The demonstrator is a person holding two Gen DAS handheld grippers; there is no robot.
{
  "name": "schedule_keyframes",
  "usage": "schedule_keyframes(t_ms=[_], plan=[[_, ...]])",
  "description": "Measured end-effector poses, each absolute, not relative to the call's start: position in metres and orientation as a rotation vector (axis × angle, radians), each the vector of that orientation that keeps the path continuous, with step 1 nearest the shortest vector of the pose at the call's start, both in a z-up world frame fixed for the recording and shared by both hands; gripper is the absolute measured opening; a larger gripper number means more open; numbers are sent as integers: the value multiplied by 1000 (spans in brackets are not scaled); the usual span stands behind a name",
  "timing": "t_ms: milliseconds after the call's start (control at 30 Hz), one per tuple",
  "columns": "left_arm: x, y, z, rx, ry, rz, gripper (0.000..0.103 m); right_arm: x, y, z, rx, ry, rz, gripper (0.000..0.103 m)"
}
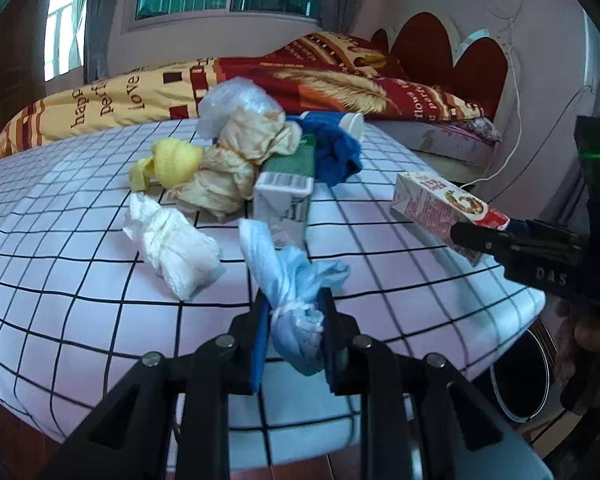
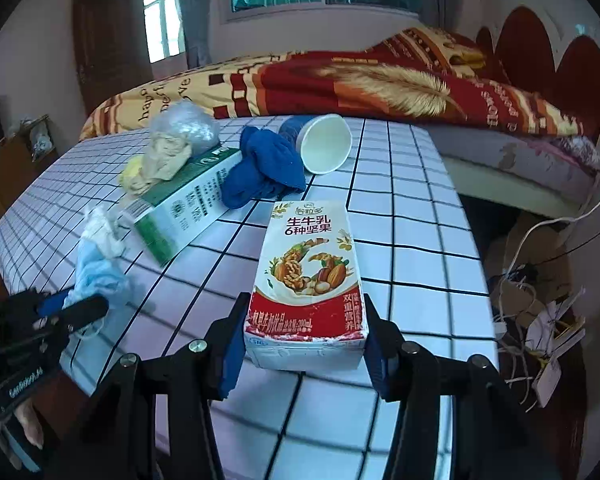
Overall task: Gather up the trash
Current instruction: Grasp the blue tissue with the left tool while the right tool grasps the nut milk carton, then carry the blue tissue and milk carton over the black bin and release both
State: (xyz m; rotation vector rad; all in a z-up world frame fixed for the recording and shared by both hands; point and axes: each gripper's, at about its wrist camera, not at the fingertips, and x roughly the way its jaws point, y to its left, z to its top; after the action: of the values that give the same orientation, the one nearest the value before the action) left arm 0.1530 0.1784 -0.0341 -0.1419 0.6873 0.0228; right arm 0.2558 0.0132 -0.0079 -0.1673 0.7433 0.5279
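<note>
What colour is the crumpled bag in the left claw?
Light blue bag, seen best in the left wrist view.

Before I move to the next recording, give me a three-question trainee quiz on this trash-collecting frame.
1. True or false: the left gripper is shut on the light blue knotted bag.
2. What does the right gripper hold? A) paper cup B) nut milk carton C) blue cloth
3. Fill in: the paper cup lies on its ____ beside the blue cloth.

Key: 1 true; 2 B, the nut milk carton; 3 side.
</note>
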Motion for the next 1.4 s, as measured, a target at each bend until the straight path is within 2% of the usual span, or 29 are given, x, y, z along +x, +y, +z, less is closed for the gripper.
schedule_keyframes(t_ms=[667,1400], plan=[[131,103,-8,-80,641,-115,24,160,-85,41,-186,610,476,53],[133,-33,-4,41,660,-374,24,122,-238,18,-70,671,225,53]])
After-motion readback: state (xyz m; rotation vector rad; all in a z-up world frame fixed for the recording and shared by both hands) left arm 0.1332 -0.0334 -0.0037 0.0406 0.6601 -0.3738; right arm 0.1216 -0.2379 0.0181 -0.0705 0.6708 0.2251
